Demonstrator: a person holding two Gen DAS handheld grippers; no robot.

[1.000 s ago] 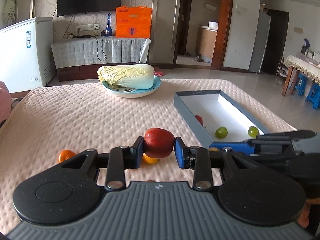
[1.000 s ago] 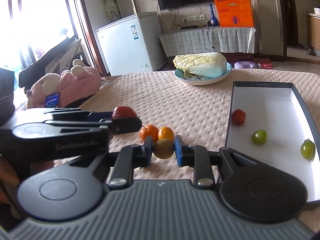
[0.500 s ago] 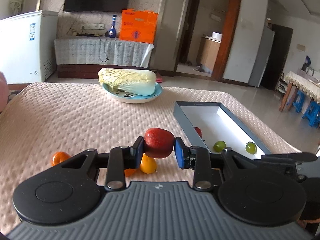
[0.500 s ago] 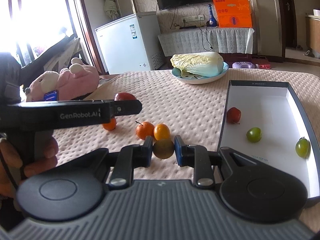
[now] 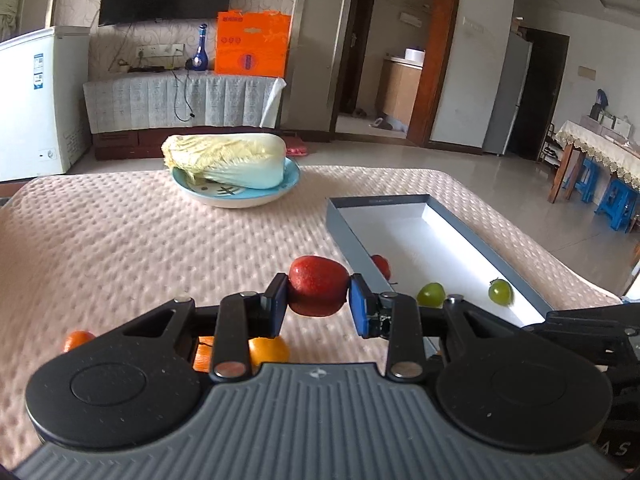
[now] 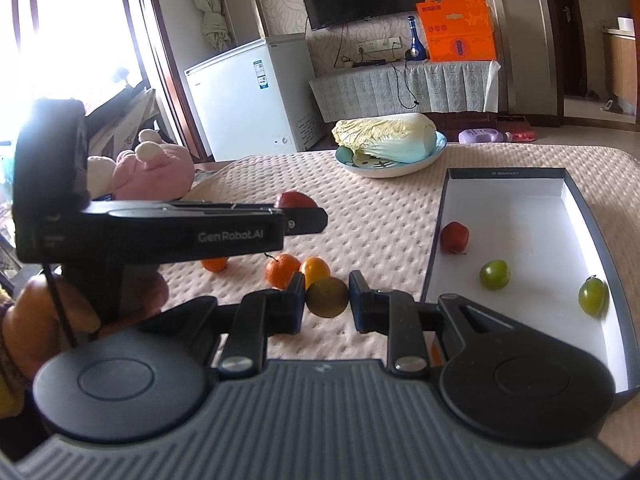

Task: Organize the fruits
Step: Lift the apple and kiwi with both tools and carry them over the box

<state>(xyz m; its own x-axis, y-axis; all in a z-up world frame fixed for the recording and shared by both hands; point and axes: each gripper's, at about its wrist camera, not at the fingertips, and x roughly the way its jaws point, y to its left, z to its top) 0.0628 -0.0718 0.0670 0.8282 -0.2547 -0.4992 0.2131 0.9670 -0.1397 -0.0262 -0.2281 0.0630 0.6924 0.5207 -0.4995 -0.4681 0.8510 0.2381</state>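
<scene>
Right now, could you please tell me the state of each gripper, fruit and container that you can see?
left gripper: shut on red fruit, held above the table
right gripper: shut on olive-brown fruit
box: open, holding one small red fruit and two green fruits
three orange fruits: loose on the table
cabbage: lying on blue plate

Daylight floods in through the window, blown out to white glare; straight lines bow at the picture edges, and the tabletop looks slightly blurred.
</scene>
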